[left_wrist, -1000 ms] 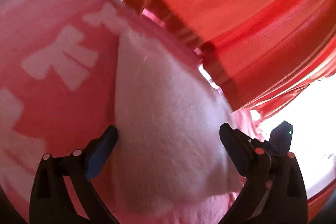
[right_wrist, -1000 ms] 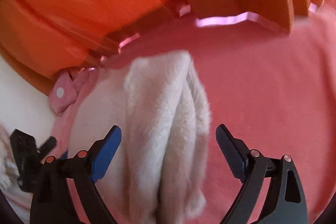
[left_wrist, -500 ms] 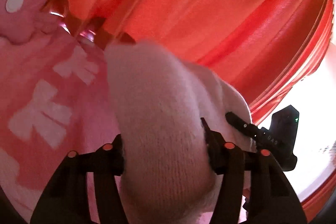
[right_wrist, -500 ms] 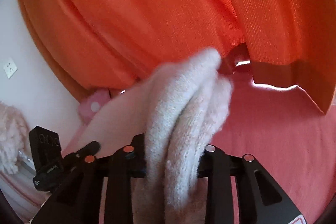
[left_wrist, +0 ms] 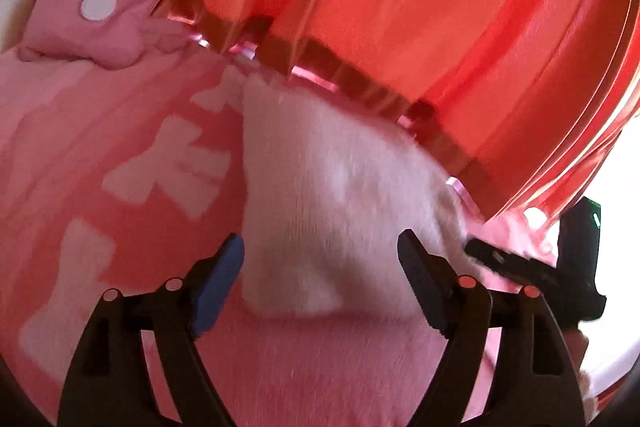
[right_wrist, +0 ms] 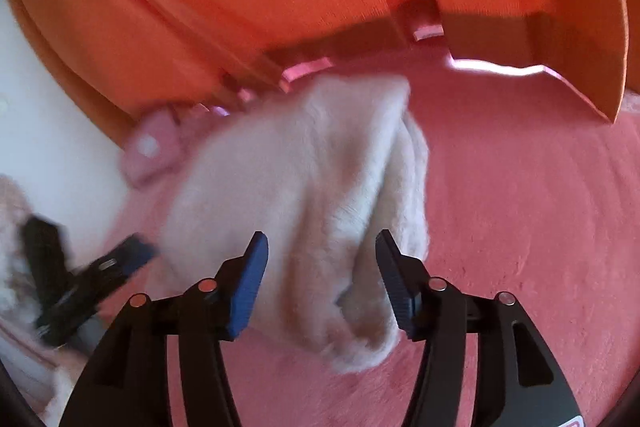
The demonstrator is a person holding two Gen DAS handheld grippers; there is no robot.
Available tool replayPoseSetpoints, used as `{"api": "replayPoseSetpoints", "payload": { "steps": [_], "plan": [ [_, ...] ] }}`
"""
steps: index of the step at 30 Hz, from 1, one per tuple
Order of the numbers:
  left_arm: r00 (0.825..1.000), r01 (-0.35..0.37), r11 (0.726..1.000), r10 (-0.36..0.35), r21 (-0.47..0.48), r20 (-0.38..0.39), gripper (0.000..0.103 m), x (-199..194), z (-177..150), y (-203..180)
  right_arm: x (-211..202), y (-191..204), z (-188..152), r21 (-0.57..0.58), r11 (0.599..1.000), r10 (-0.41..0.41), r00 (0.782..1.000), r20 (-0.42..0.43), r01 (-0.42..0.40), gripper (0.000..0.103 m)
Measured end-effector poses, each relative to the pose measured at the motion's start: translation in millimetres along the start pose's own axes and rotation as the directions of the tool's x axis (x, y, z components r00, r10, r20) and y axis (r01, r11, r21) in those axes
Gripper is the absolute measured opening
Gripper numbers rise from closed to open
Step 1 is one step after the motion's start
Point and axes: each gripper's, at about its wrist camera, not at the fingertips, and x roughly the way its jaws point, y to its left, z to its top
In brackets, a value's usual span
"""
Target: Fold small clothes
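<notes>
A small fluffy white garment (left_wrist: 340, 203) lies bunched on the pink bedspread (left_wrist: 120, 235). My left gripper (left_wrist: 322, 247) stands over its near end. Its jaws are opening, with the cloth between them and the pads off it. In the right wrist view the same garment (right_wrist: 312, 195) lies folded in thick layers. My right gripper (right_wrist: 322, 243) straddles it, and its jaws are also opening and no longer press on the cloth. Each view shows the other gripper at its edge: the right gripper (left_wrist: 520, 267) and the blurred left gripper (right_wrist: 92, 275).
Orange curtains (left_wrist: 400, 7) hang close behind the bed's far edge. A pink cushion with a white dot (left_wrist: 96, 19) sits at the far left. The bedspread carries white patches (left_wrist: 172, 171). A white wall (right_wrist: 60, 131) and something fluffy (right_wrist: 12, 227) lie to the left.
Both grippers started wide open over the garment, then shut on it and lifted it. Now both have let go, and it lies on the bedspread between the parted jaws.
</notes>
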Motion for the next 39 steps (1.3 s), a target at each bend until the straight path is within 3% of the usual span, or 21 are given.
{"api": "replayPoseSetpoints", "payload": {
  "steps": [2, 5, 8, 10, 11, 12, 13, 14, 16, 19, 22, 26, 29, 32, 34, 37, 39],
  "plan": [
    [0.999, -0.041, 0.997, 0.042, 0.072, -0.015, 0.077, 2, -10, -13, 16, -2, 10, 0.014, 1.0, 0.007, 0.999, -0.037, -0.007, 0.014],
    [0.992, -0.118, 0.978, 0.124, 0.174, -0.022, 0.077, 5, -21, -20, -26, 28, 36, -0.066, 0.996, 0.069, 0.994, 0.087, -0.064, 0.012],
    [0.98, -0.187, 0.962, 0.197, 0.201, -0.034, 0.077, 17, -26, -17, -71, 58, 47, -0.173, 0.982, 0.12, 0.967, 0.226, -0.081, 0.012],
    [0.976, -0.195, 0.967, 0.208, 0.166, -0.068, 0.077, 23, -28, -9, -53, 45, 42, -0.151, 0.988, 0.033, 0.981, 0.193, -0.004, 0.012],
    [0.973, -0.199, 0.969, 0.213, 0.143, -0.085, 0.077, 25, -29, -5, -22, 28, 33, -0.129, 0.987, -0.085, 0.99, 0.116, 0.099, 0.012],
    [0.971, -0.203, 0.971, 0.216, 0.129, -0.1, 0.077, 27, -29, -2, 5, 11, 27, -0.101, 0.985, -0.136, 0.99, 0.027, 0.138, 0.013],
    [0.966, -0.216, 0.969, 0.23, 0.122, -0.116, 0.077, 28, -30, 0, 18, -5, 18, -0.056, 0.991, -0.122, 0.992, -0.019, 0.12, 0.014],
    [0.964, -0.222, 0.967, 0.236, 0.125, -0.119, 0.076, 28, -29, -1, 10, -14, 12, -0.001, 0.997, -0.072, 0.997, 0.035, 0.072, 0.016],
    [0.962, -0.231, 0.961, 0.249, 0.153, -0.112, 0.077, 19, -25, -7, -18, -11, 12, 0.078, 0.995, -0.065, 0.997, 0.035, 0.063, 0.02],
    [0.951, -0.277, 0.937, 0.299, 0.214, -0.076, 0.078, 4, -24, -28, -64, 9, -7, 0.074, 0.99, -0.126, 0.987, 0.097, 0.119, 0.036],
    [0.943, -0.308, 0.917, 0.329, 0.253, -0.043, 0.09, -14, -29, -58, -96, 28, -56, 0.027, 0.974, -0.225, 0.966, 0.128, 0.223, 0.066],
    [0.928, -0.358, 0.885, 0.373, 0.297, 0.005, 0.094, -32, -53, -89, -116, 28, -119, 0.002, 0.935, -0.349, 0.919, 0.184, 0.355, 0.082],
    [0.913, -0.395, 0.877, 0.408, 0.273, 0.009, 0.094, -32, -77, -86, -122, 11, -160, 0.035, 0.905, -0.422, 0.885, 0.198, 0.424, 0.086],
    [0.892, -0.439, 0.874, 0.451, 0.211, -0.014, 0.093, -30, -100, -72, -123, 5, -165, 0.06, 0.911, -0.412, 0.895, 0.168, 0.408, 0.086],
    [0.871, -0.473, 0.856, 0.49, 0.211, -0.034, 0.093, -25, -108, -66, -127, 6, -167, 0.059, 0.904, -0.427, 0.883, 0.194, 0.424, 0.086],
    [0.857, -0.505, 0.832, 0.516, 0.23, 0.016, 0.093, -24, -109, -68, -118, 4, -164, 0.071, 0.902, -0.432, 0.885, 0.173, 0.426, 0.086],
    [0.86, -0.502, 0.836, 0.51, 0.221, 0.025, 0.093, -24, -109, -68, -114, 2, -165, 0.08, 0.9, -0.436, 0.886, 0.157, 0.429, 0.086]
  ]
}}
